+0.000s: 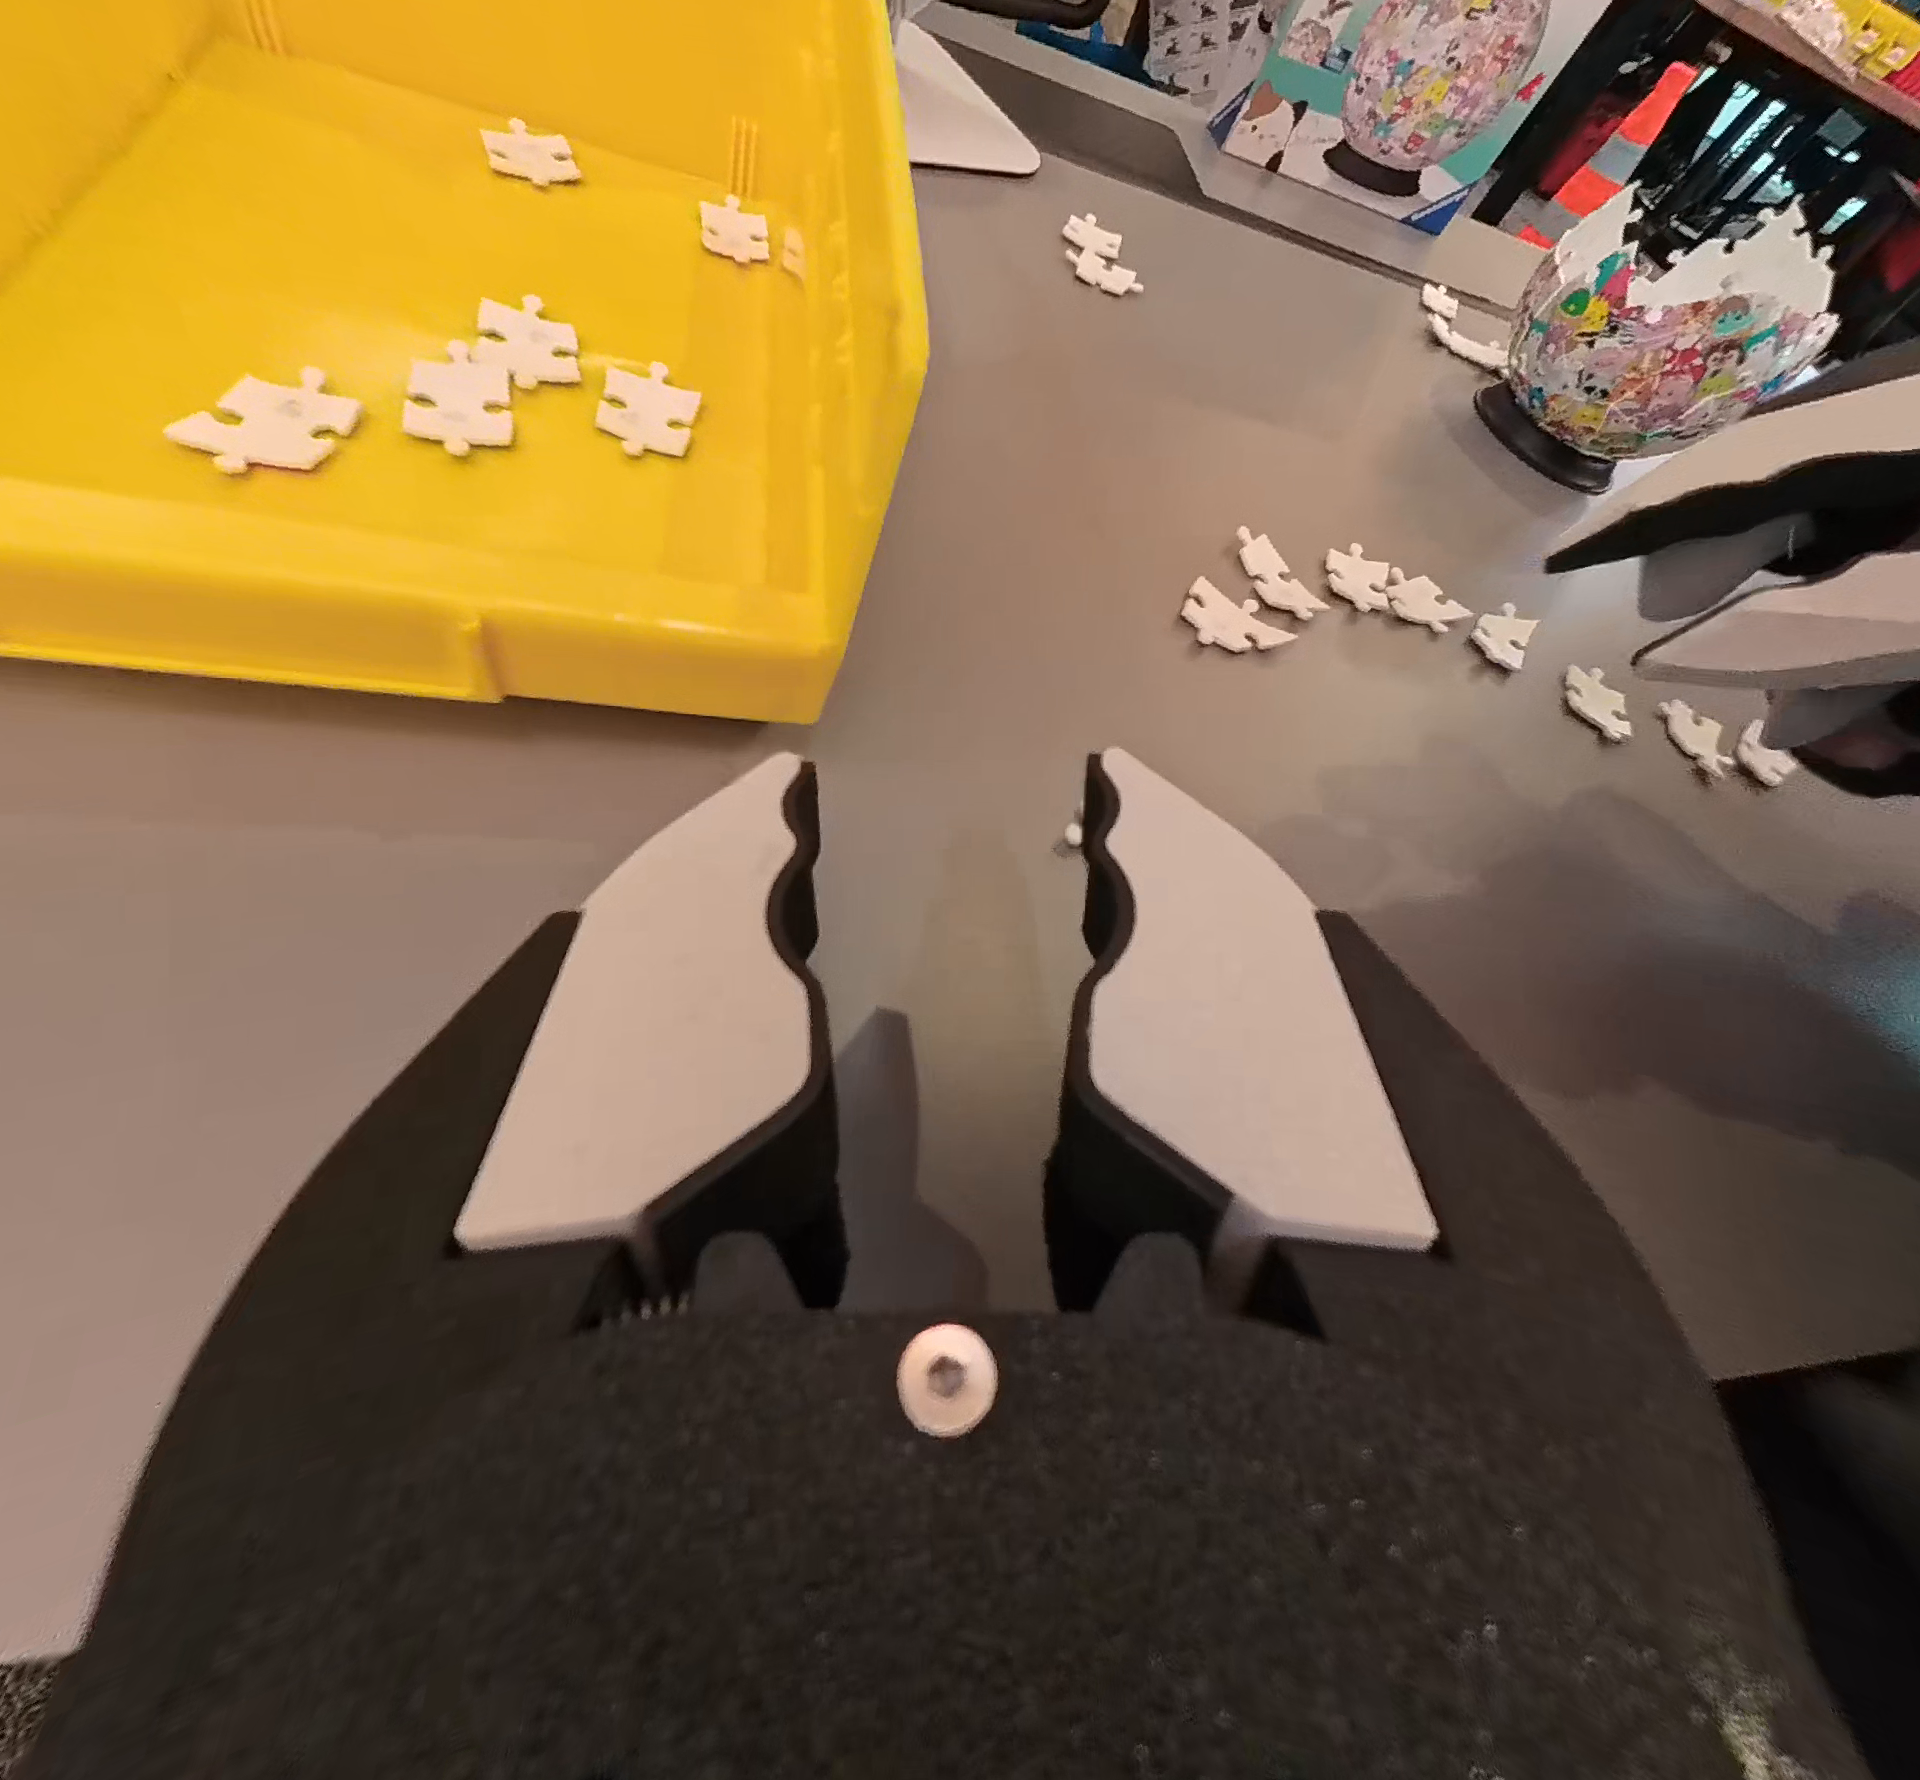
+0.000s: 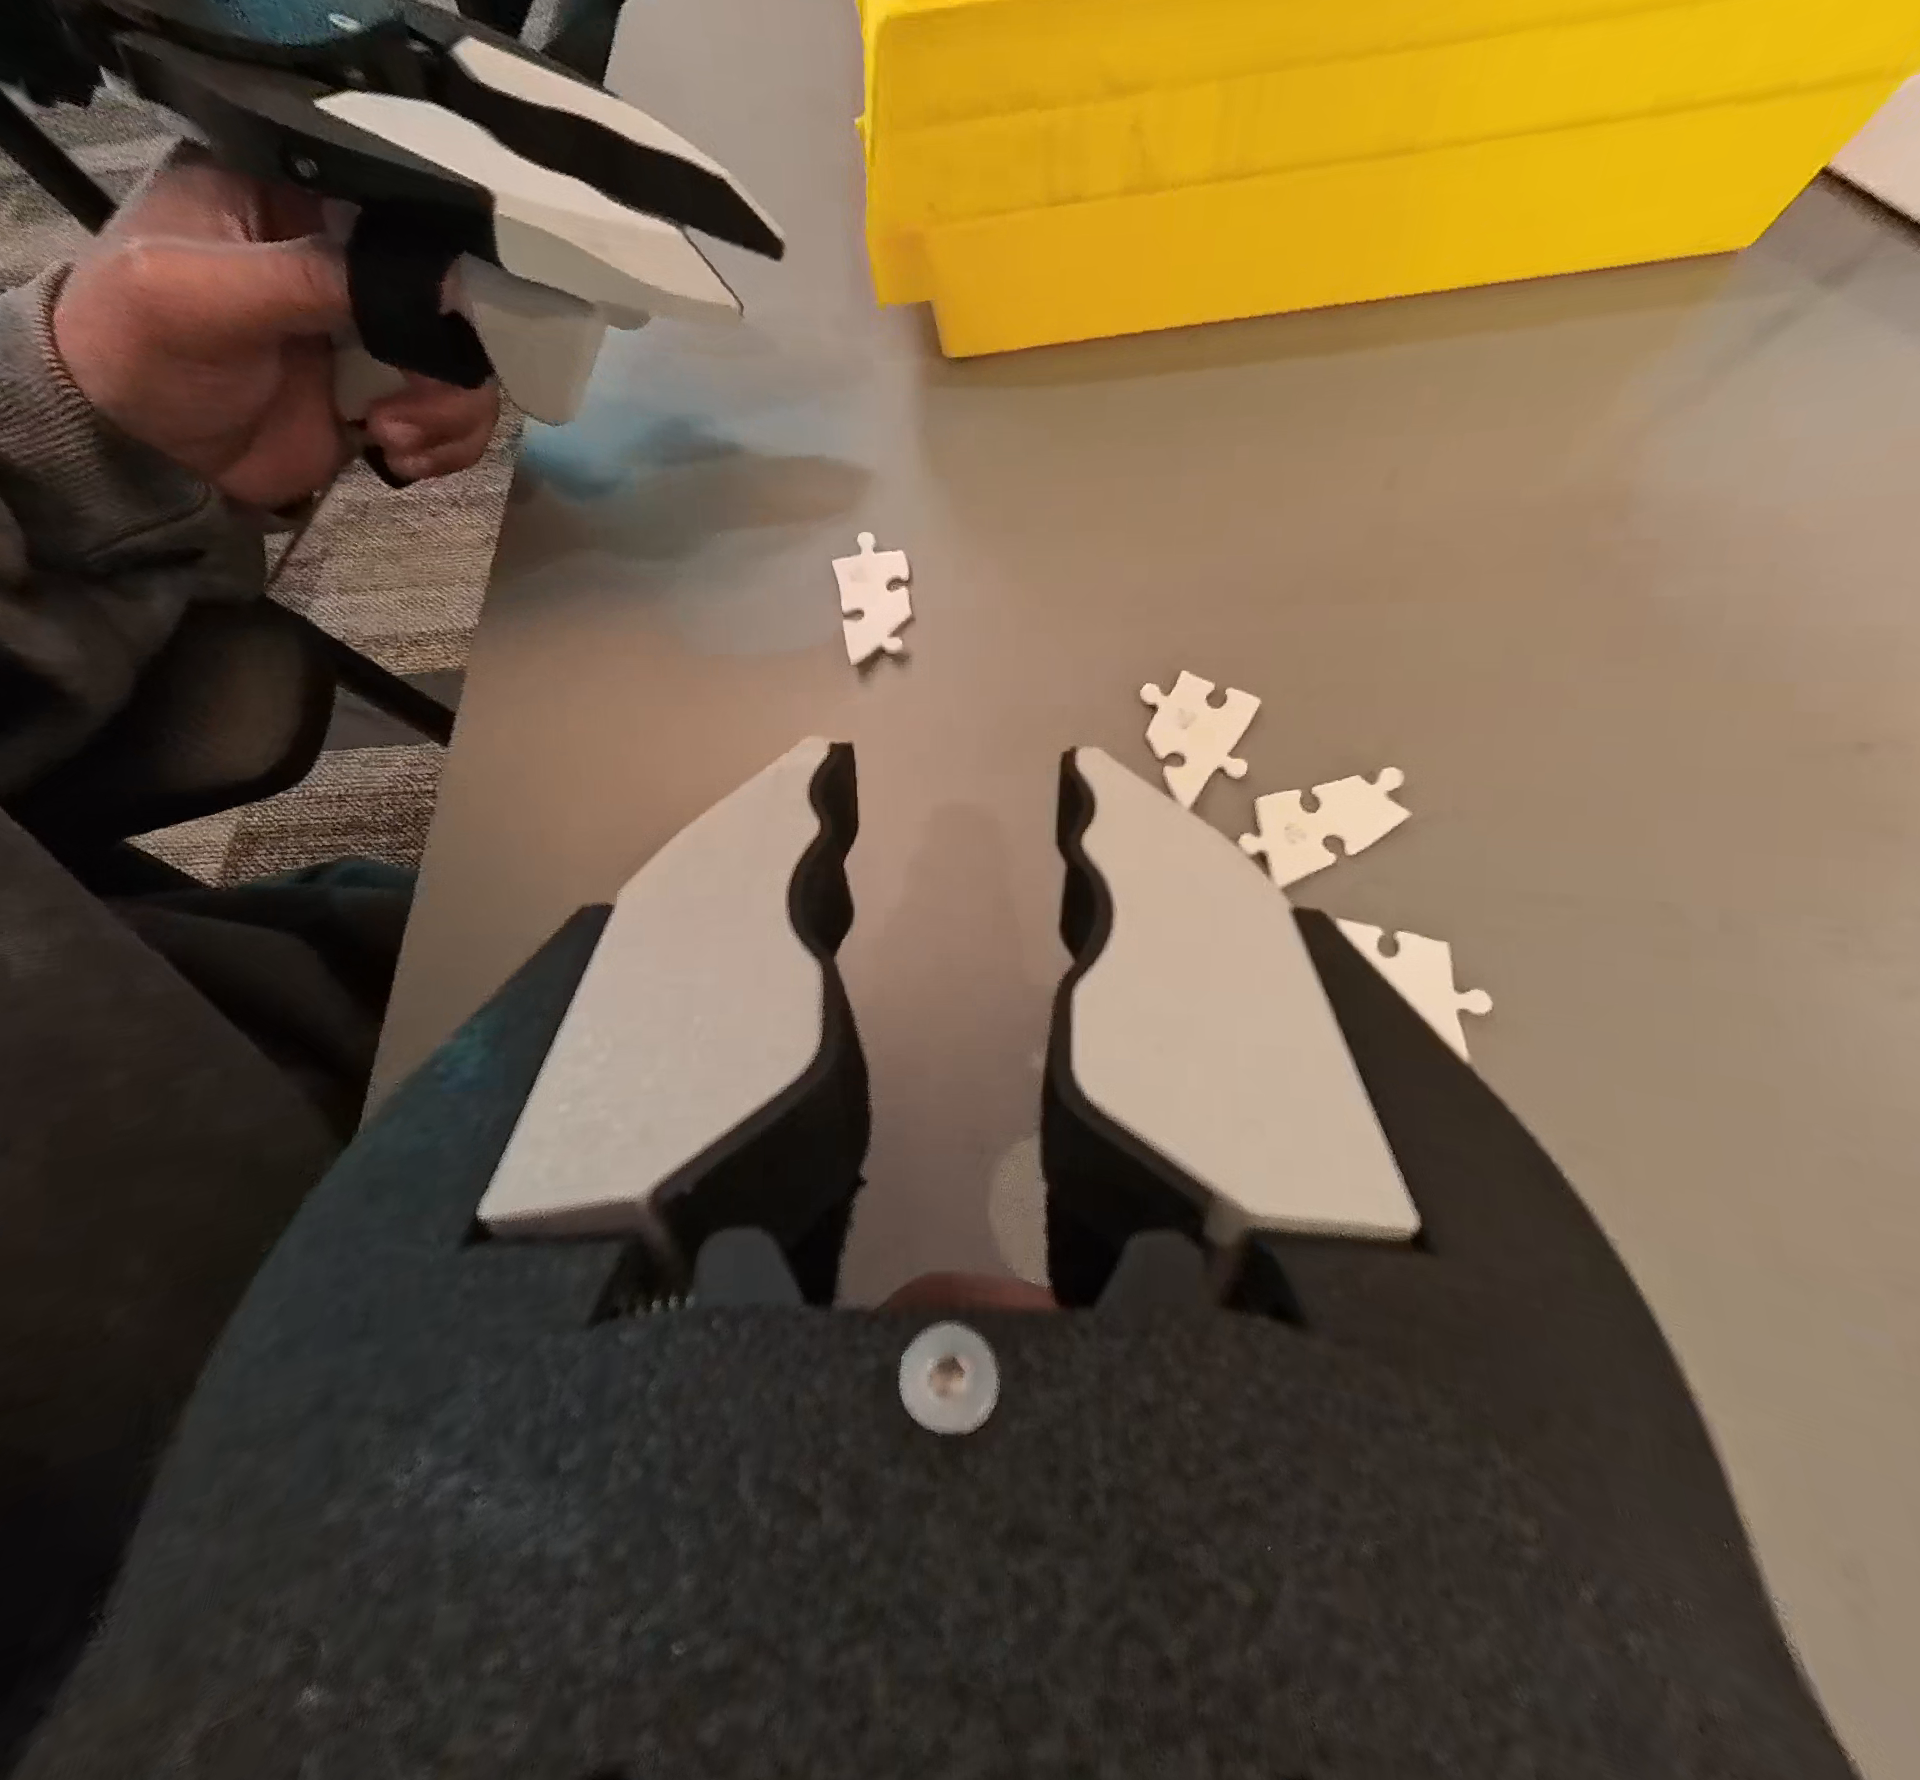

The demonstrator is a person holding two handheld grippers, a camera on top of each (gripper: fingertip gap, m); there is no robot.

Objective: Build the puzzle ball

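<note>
In the left wrist view, the left gripper (image 1: 951,795) hovered over the grey tabletop (image 1: 1039,504) with its grey-and-black fingers spread apart and nothing between them. Ahead to its left sat a yellow plastic bin (image 1: 862,328) holding several white, face-down puzzle pieces (image 1: 540,348). A loose row of white puzzle pieces (image 1: 1361,582) lay on the table to the right. Beyond them stood the half-built, colourfully printed puzzle ball (image 1: 1652,348) on its dark round stand, its top edge jagged and open, with the puzzle's printed cardboard box (image 1: 1423,37) behind. The right gripper (image 1: 1621,613) entered from the right edge.

In the right wrist view, the right gripper (image 2: 956,780) was likewise spread and empty, just beside three white pieces (image 2: 1330,821). A single white piece (image 2: 875,600) lay ahead, apart from them. A hand (image 2: 208,348) held the left gripper at upper left.
</note>
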